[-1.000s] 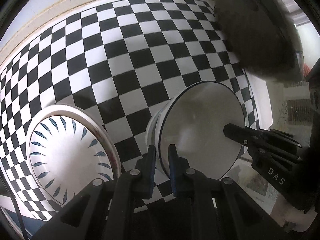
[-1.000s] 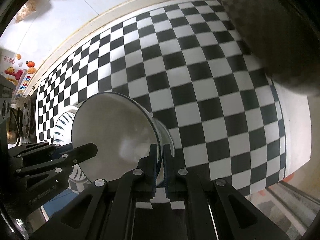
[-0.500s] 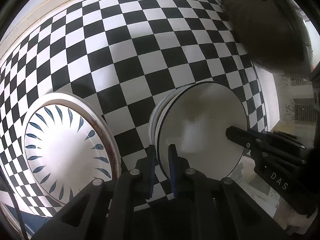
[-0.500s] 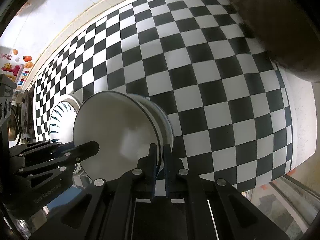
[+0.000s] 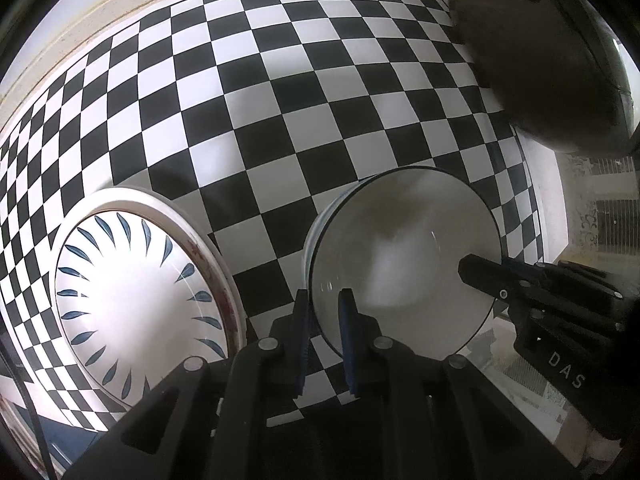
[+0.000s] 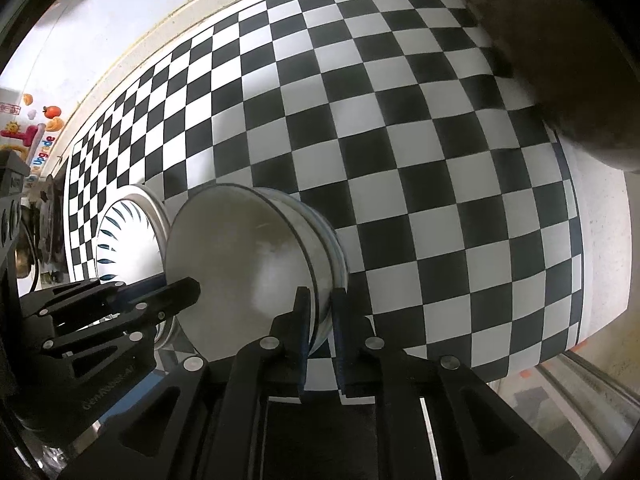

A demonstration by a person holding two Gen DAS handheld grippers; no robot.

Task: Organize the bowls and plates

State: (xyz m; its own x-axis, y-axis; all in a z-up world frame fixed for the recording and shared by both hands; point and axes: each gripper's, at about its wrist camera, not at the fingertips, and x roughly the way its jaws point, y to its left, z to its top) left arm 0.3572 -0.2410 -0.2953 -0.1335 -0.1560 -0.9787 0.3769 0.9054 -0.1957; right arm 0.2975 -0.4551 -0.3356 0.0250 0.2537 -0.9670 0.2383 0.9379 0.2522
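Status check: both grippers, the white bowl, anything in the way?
Left gripper and right gripper both shut on white bowl rim, opposite sides. Bowl over checkered cloth. Patterned plate close beside it.

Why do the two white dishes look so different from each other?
The plain bowl has only a thin dark rim line; the patterned plate has a ring of blue leaf marks. The plain bowl is deeper, and looks stacked in other bowls; the patterned plate is wide and shallow. The left gripper and right gripper pinch the plain bowl's rim; nothing holds the patterned plate. Both are white, round, over the checkered cloth.
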